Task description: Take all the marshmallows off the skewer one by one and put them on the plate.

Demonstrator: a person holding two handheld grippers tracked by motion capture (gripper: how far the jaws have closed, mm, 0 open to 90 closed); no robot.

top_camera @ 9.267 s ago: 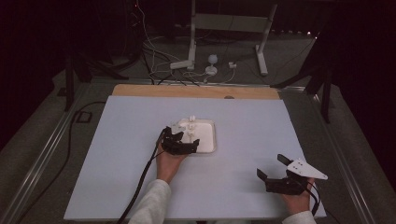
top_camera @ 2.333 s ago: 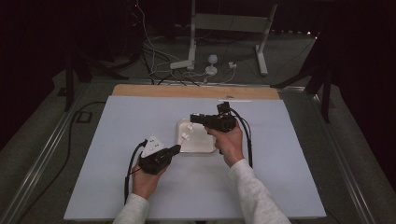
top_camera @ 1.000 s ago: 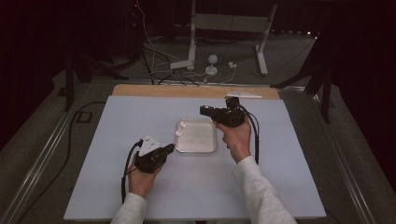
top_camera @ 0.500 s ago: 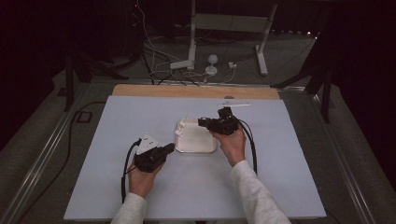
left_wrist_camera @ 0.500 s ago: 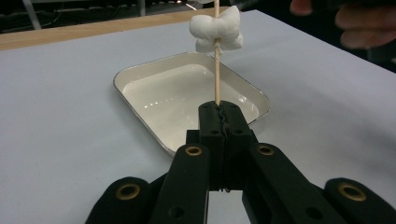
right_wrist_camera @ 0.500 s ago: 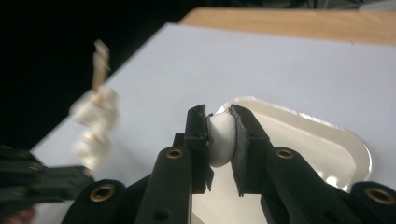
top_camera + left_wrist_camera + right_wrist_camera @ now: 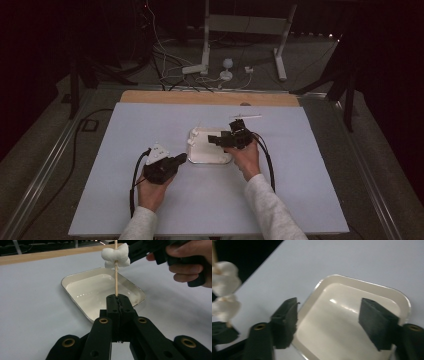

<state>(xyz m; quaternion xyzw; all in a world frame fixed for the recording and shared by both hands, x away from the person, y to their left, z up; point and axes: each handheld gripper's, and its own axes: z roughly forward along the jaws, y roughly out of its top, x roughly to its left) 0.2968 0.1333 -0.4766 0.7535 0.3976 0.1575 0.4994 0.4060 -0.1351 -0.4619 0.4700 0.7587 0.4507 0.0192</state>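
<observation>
left gripper (image 7: 117, 298) pinching skewer (image 7: 115, 267) with marshmallows (image 7: 116, 255); right gripper (image 7: 328, 320) spread, jaws just opened, over empty tray (image 7: 352, 287).

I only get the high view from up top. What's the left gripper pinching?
Observer: The left gripper is shut on a thin wooden skewer, which stands upright.
Operator: Is anything stuck on it?
Observer: Yes, puffy white marshmallow pieces are threaded near the top.
Operator: Is the right gripper grabbing them?
Observer: No. The right gripper has just been opening its jaws, and nothing is between them.
</observation>
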